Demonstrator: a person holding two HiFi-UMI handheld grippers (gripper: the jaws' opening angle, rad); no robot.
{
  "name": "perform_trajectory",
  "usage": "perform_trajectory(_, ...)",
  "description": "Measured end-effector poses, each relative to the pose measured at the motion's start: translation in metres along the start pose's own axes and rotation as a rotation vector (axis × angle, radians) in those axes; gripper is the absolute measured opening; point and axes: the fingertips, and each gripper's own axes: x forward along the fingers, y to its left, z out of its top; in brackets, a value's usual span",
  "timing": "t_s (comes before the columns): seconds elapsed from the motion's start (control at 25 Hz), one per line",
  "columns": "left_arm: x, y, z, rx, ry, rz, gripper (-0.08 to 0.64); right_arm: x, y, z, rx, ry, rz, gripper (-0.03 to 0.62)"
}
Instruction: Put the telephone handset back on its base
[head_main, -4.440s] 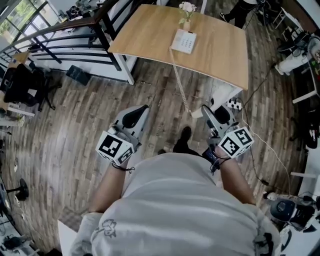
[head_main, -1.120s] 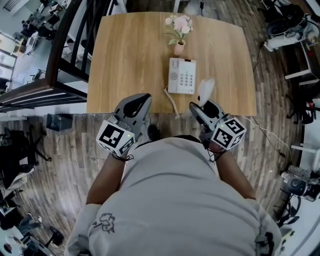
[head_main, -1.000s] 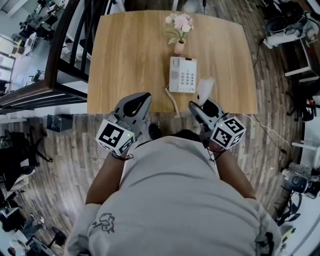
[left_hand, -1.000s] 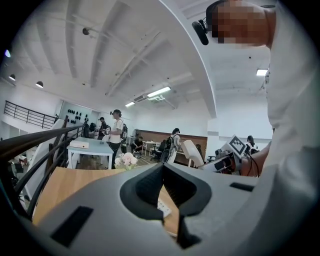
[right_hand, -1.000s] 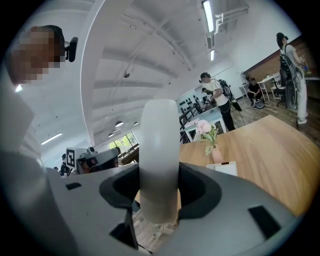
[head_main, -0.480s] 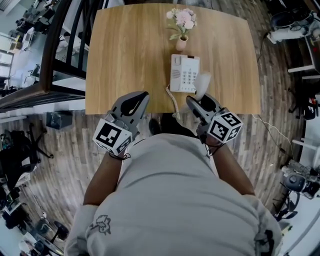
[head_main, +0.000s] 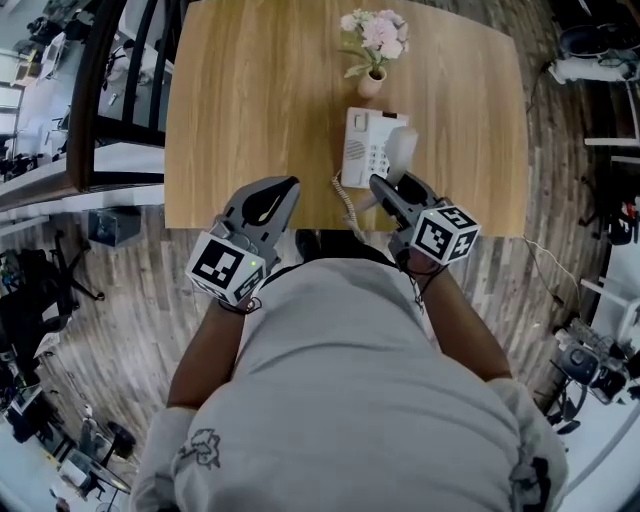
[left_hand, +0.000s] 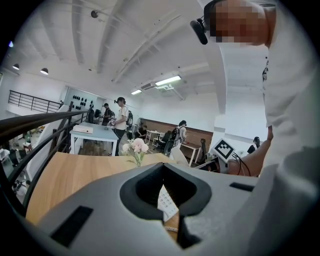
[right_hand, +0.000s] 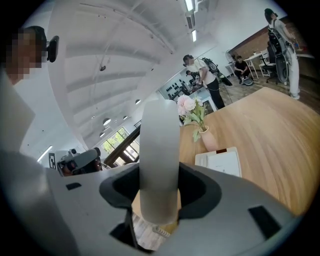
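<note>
The white telephone base (head_main: 362, 147) lies on the wooden table (head_main: 250, 110), keypad up, just in front of a pink flower vase (head_main: 372, 82). My right gripper (head_main: 388, 186) is shut on the grey-white handset (head_main: 402, 150), which stands up out of the jaws over the base's right side. The coiled cord (head_main: 345, 197) runs from the base down past the table's front edge. In the right gripper view the handset (right_hand: 159, 150) rises between the jaws, with the base (right_hand: 220, 162) beyond. My left gripper (head_main: 288, 186) hovers at the front edge, shut and empty (left_hand: 162, 167).
A black railing (head_main: 90, 90) runs along the table's left side. Wood floor with cables and equipment (head_main: 585, 365) lies to the right. People (left_hand: 121, 117) and desks (left_hand: 92, 132) stand far behind the table. The vase (right_hand: 207, 140) sits close behind the base.
The person has stepped closer to the table. My right gripper has carried the handset forward until it hangs over the base's right side. The left gripper has stayed shut and level.
</note>
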Motion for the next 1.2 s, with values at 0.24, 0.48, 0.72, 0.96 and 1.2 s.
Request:
perform_trajectory(0.24, 0.02, 0.013, -0.011, -0.02, 0.029, -0.023, 0.005, 0.032, -0.03, -0.008, 0.04, 0.054, -0.044, 0.221)
perform_trajectory(0.48, 0.031, 0.025, -0.028, -0.052, 0.061, -0.025, 0.005, 0.056, -0.053, -0.025, 0.053, 0.109, -0.09, 0.222)
perform_trajectory(0.72, 0.039, 0.032, -0.043, -0.076, 0.095, -0.039, 0.005, 0.075, -0.074, -0.043, 0.066, 0.164, -0.146, 0.222)
perform_trajectory(0.96, 0.048, 0.036, -0.058, -0.101, 0.112, -0.059, 0.005, 0.094, -0.092, -0.056, 0.07, 0.212, -0.2, 0.222)
perform_trajectory(1.2, 0.055, 0.042, -0.068, -0.116, 0.13, -0.061, 0.005, 0.108, -0.106, -0.064, 0.086, 0.255, -0.242, 0.222)
